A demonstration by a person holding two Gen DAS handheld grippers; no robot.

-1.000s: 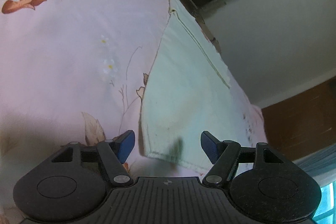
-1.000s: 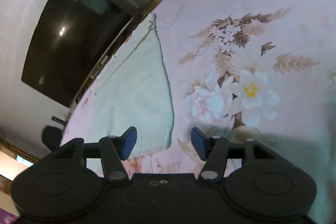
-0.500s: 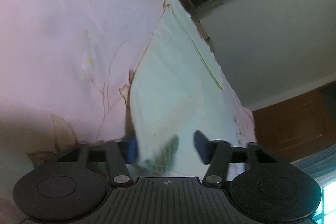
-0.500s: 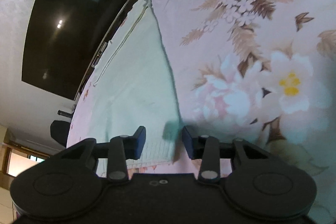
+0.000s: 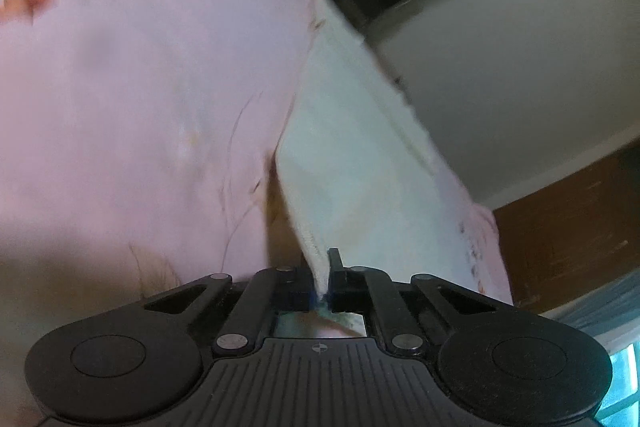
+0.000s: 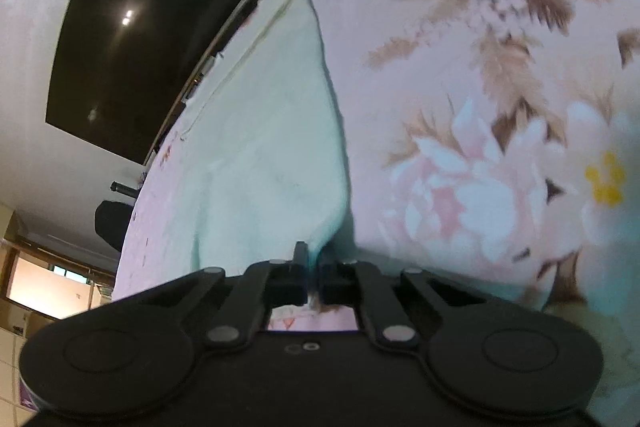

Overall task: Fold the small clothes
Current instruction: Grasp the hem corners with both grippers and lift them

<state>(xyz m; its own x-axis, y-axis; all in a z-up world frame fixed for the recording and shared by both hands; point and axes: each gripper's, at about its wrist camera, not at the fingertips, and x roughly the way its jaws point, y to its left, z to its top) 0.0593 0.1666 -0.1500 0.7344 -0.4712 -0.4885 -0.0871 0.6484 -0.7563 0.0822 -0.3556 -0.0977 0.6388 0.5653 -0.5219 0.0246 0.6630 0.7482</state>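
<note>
Left wrist view, left gripper point(image 5: 320, 281) clamped on the near hem of a pale green garment point(image 5: 352, 163), floral bedsheet point(image 5: 140, 87) beneath, right gripper point(image 6: 313, 273) pinching the garment's point(image 6: 272, 147) other near corner, dark television point(image 6: 136, 39) ahead-left.

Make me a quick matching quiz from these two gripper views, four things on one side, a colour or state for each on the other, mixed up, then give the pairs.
Things:
1. left gripper
2. pale green garment
3. bedsheet
4. TV screen

States:
A. dark, showing a light's reflection
B. pink with flower print
C. shut on the garment's near left corner
D. lying on the sheet, near corners pinched

Pairs: 1-C, 2-D, 3-B, 4-A
</note>
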